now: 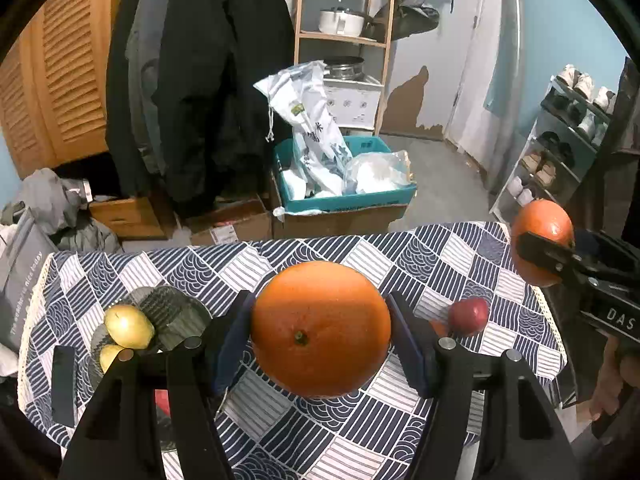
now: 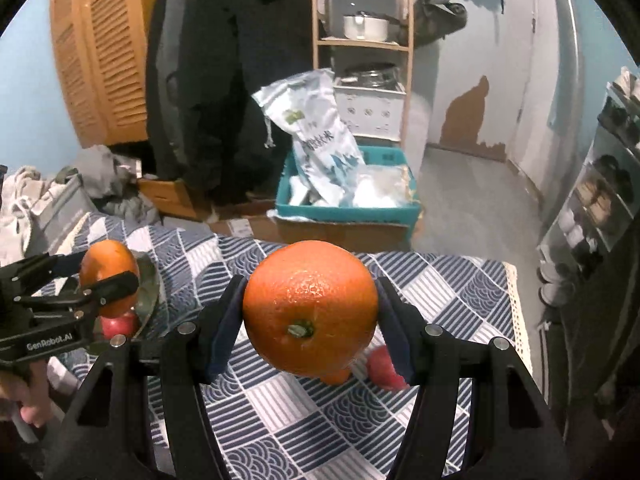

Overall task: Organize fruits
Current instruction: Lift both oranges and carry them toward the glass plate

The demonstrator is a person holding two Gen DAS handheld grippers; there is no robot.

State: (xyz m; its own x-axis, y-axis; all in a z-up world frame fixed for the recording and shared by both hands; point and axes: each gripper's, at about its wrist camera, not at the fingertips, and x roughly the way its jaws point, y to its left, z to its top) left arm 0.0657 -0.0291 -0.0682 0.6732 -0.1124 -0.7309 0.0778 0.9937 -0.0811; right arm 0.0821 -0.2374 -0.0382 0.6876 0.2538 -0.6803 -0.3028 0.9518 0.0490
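Observation:
My left gripper (image 1: 320, 336) is shut on a large orange (image 1: 320, 328), held above the table with its stem end facing the camera. My right gripper (image 2: 310, 316) is shut on a second orange (image 2: 310, 308), also lifted. Each view shows the other gripper: the right gripper (image 1: 538, 250) with its orange (image 1: 540, 226) at the right edge, the left gripper (image 2: 106, 282) with its orange (image 2: 106, 266) at the left. A dark glass plate (image 1: 172, 310) on the table's left holds two yellow fruits (image 1: 129, 326). A red apple (image 1: 469, 315) and a small orange fruit (image 2: 335, 377) lie on the right.
The table wears a blue-and-white patterned cloth (image 1: 340, 420). A black flat object (image 1: 63, 386) lies near its left edge. Another red apple (image 2: 120, 326) sits by the plate (image 2: 149, 288). Beyond the far edge stand a teal crate (image 1: 344, 200) on cardboard boxes and a shoe rack (image 1: 560, 152).

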